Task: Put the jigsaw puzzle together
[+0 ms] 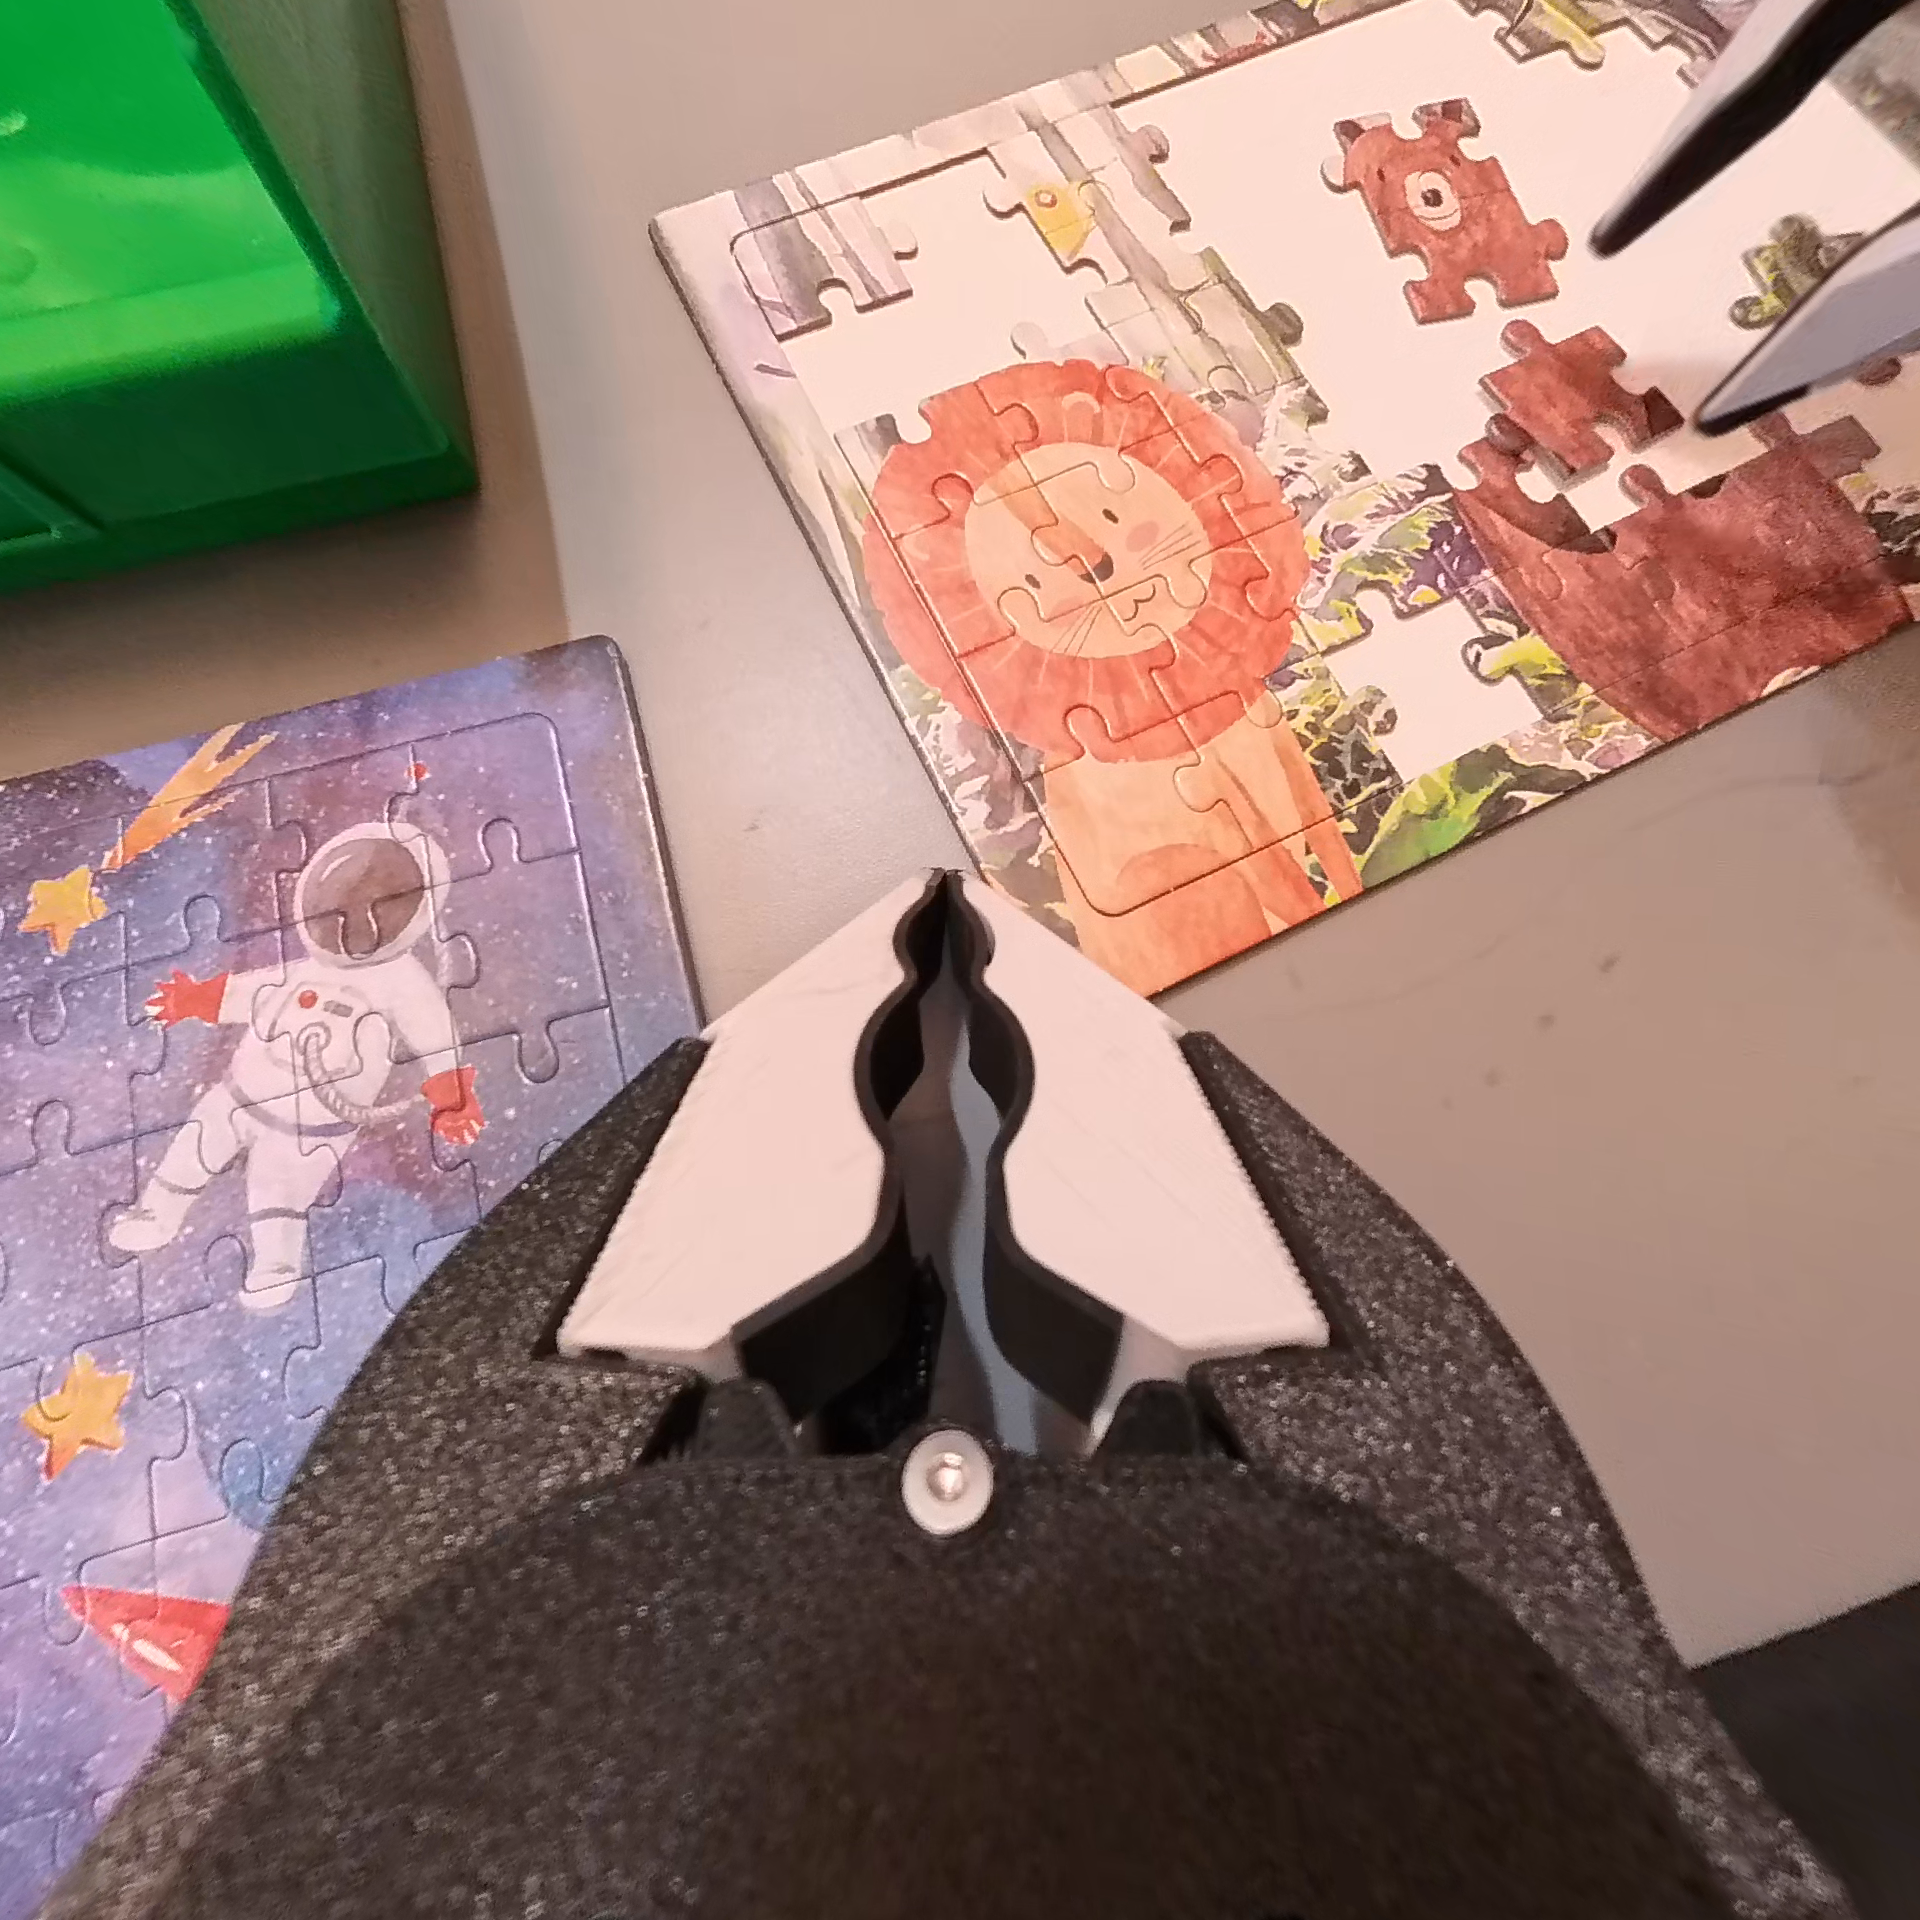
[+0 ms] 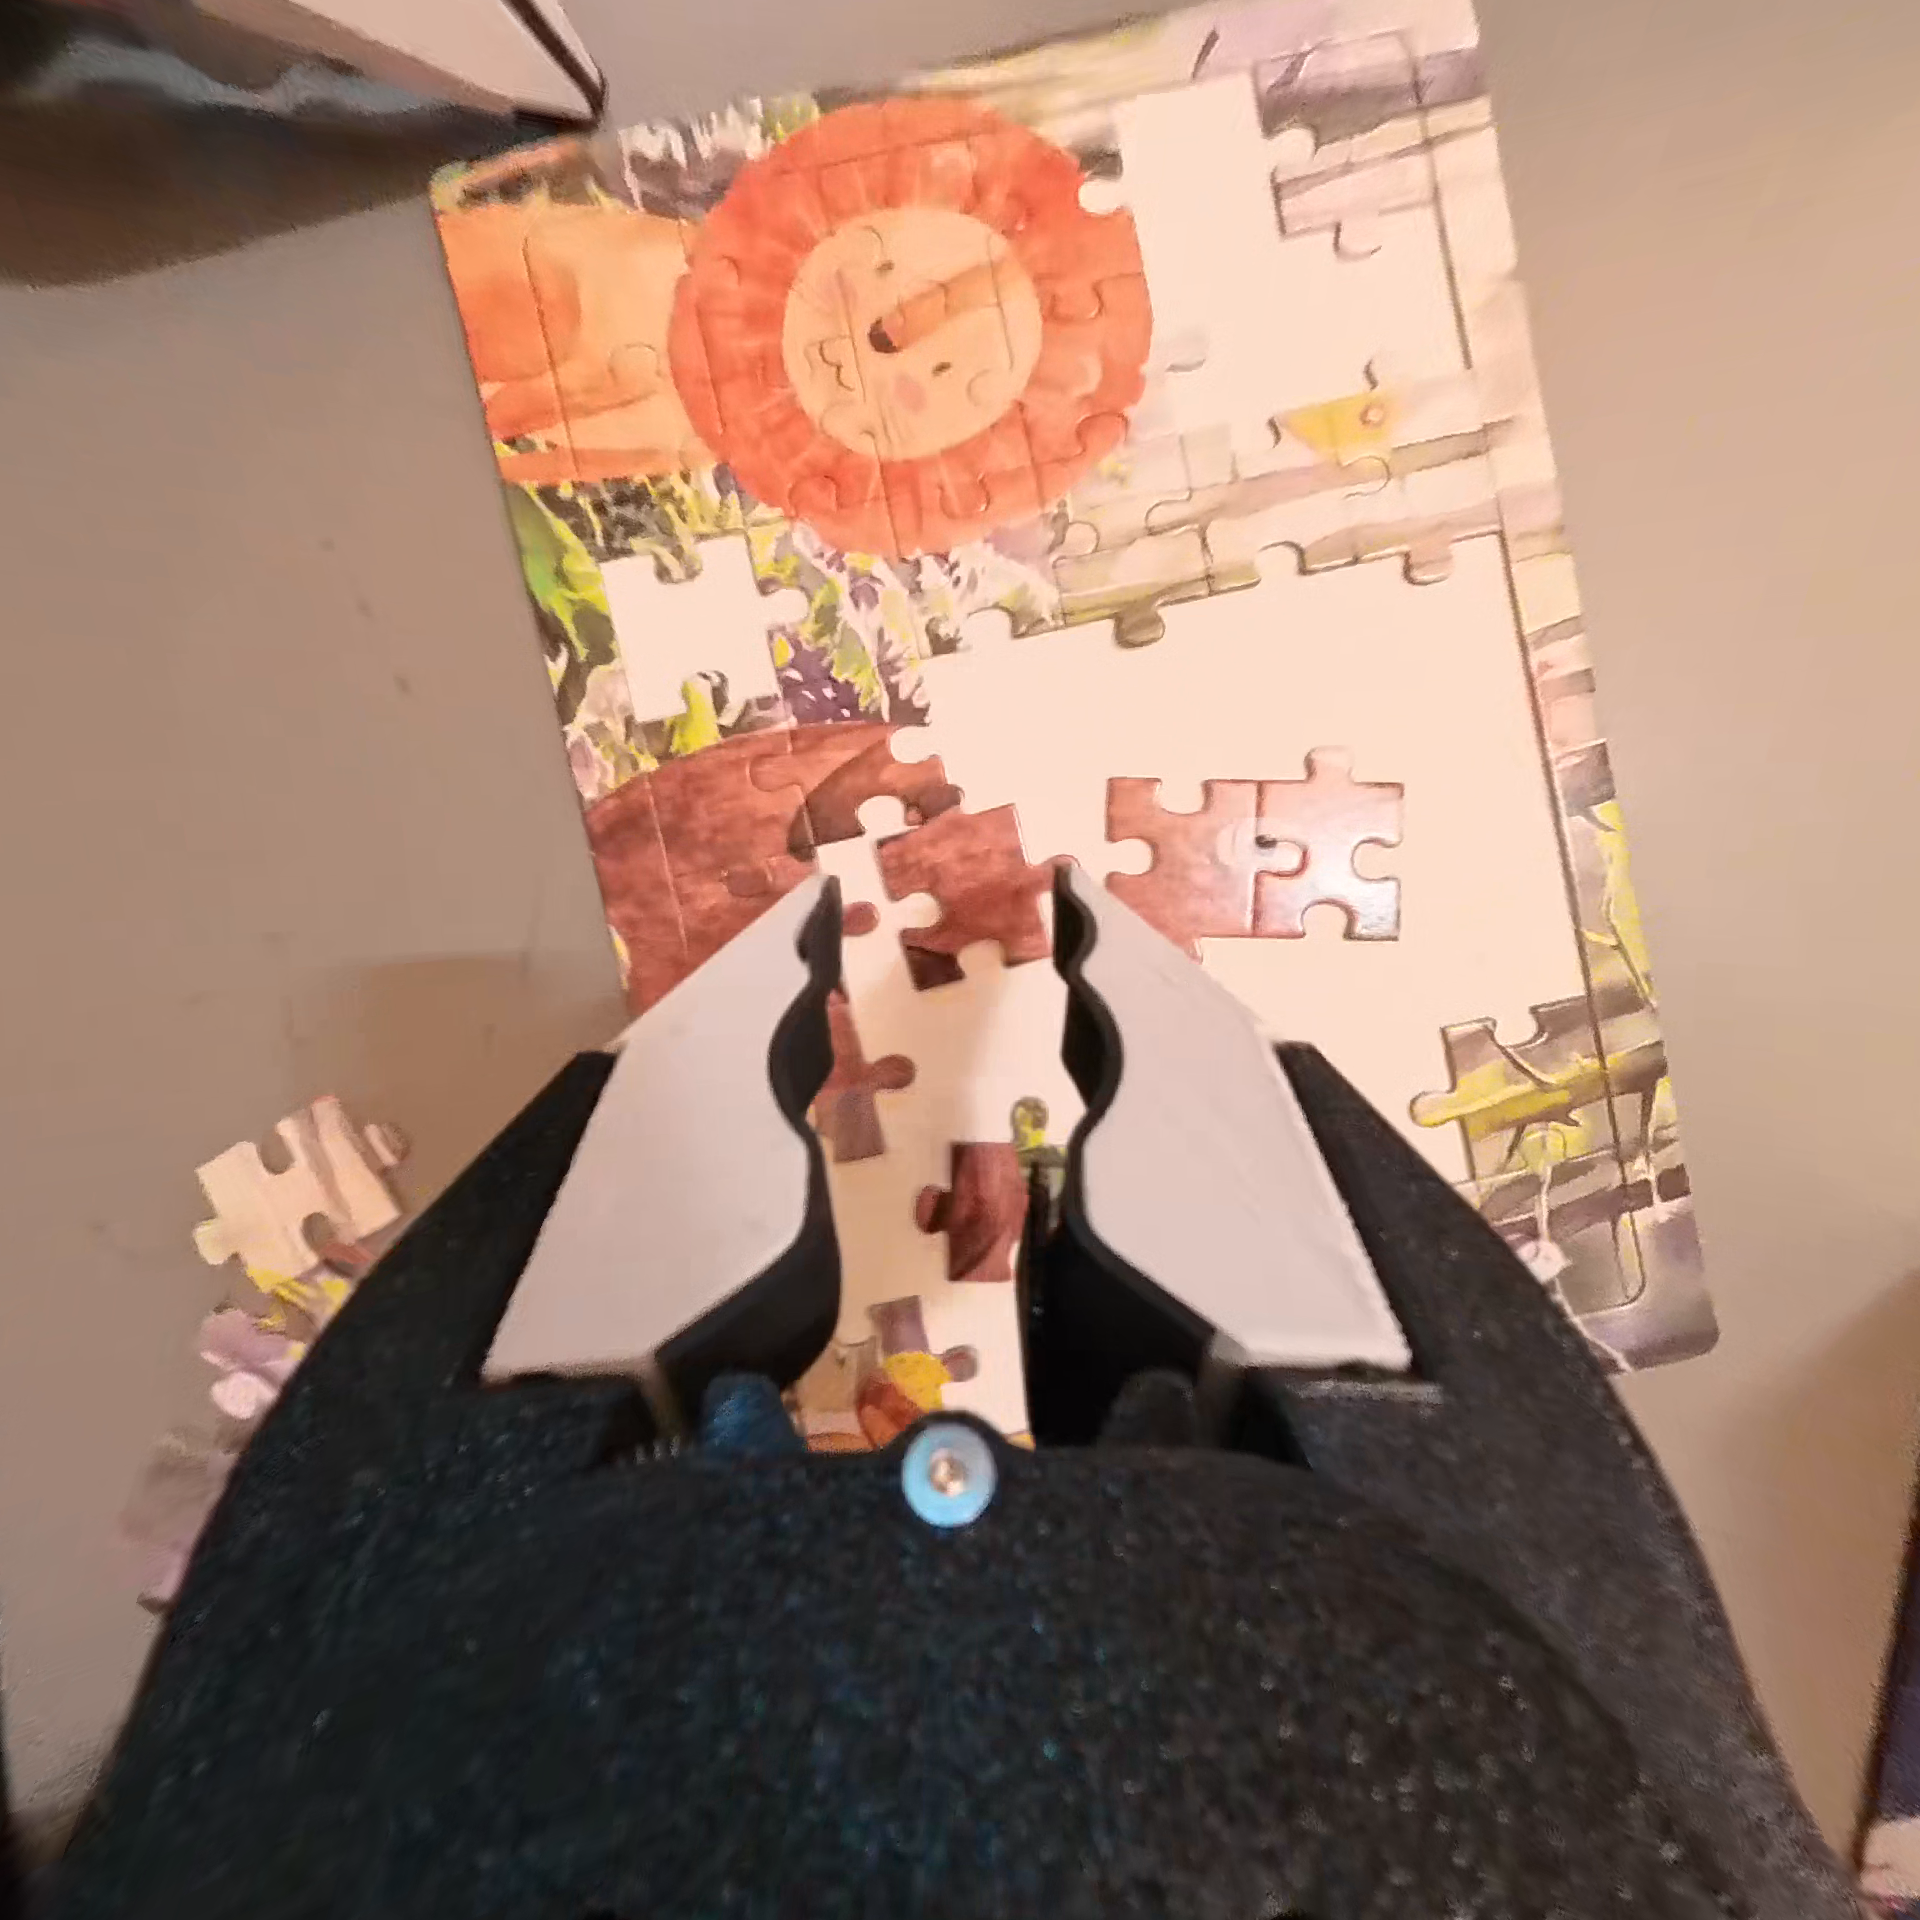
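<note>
The lion puzzle board (image 1: 1247, 187) lies on the table, partly filled, with a finished lion (image 1: 1081, 561) and a brown bear body (image 1: 1704, 561). My left gripper (image 1: 943, 883) is shut and empty, above the table just off the board's near corner. My right gripper (image 2: 945, 888) is open over the board (image 2: 1247, 686); it also shows in the left wrist view (image 1: 1662, 332). A loose brown piece (image 2: 966, 883) lies tilted on the board between its pads, beside the gap in the bear body; the left pad (image 2: 821, 935) stands clear of it. Two joined bear-face pieces (image 2: 1257, 857) lie to the right.
A finished astronaut puzzle (image 1: 312, 987) lies left of my left gripper. A green box (image 1: 208, 312) stands at the back left. Several loose pieces (image 2: 296, 1184) sit on the table left of my right gripper. The table edge (image 1: 1662, 1673) runs at the lower right. About 15 cm separates my left fingertips from my right.
</note>
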Demonstrator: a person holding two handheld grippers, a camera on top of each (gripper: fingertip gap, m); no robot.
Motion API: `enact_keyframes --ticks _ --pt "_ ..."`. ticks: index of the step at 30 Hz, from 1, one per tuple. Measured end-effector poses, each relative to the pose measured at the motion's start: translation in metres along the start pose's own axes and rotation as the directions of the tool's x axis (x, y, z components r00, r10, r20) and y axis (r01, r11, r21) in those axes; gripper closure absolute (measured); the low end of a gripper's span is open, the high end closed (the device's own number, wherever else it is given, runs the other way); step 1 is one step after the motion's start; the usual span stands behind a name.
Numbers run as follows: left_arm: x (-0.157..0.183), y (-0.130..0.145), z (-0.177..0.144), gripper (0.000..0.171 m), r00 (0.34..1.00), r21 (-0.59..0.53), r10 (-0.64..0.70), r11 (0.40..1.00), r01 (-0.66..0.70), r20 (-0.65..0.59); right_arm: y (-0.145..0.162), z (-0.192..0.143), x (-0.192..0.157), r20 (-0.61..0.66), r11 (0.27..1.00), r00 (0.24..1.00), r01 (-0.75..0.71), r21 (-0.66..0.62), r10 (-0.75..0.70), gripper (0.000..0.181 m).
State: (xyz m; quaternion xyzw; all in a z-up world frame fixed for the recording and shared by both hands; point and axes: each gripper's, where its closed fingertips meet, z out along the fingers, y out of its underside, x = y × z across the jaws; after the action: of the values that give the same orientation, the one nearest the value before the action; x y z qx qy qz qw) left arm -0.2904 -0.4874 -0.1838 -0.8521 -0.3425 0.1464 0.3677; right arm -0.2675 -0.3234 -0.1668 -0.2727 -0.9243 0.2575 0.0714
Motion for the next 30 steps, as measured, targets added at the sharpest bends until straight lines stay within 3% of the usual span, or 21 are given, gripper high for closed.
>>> enact_keyframes --ticks 3,9,12,30 --pt "0.000 0.000 0.000 0.171 1.000 0.000 -0.006 1.000 0.006 -0.005 0.011 0.012 0.009 -0.038 0.997 0.999 0.031 -0.077 -0.034 0.144" --pt "0.000 0.000 0.000 0.171 1.000 0.000 -0.013 1.000 0.013 -0.012 0.011 0.014 0.014 -0.030 0.997 1.000 -0.003 -0.076 0.001 0.143" --pt "0.000 0.000 0.000 0.171 1.000 0.000 -0.016 1.000 0.016 -0.014 0.013 0.013 0.014 -0.013 0.996 1.000 0.002 -0.091 -0.003 0.160" --pt "0.000 0.000 0.000 0.171 1.000 0.000 -0.009 1.000 0.009 -0.008 0.013 0.011 -0.005 -0.038 0.989 0.997 -0.075 -0.125 0.070 0.159"
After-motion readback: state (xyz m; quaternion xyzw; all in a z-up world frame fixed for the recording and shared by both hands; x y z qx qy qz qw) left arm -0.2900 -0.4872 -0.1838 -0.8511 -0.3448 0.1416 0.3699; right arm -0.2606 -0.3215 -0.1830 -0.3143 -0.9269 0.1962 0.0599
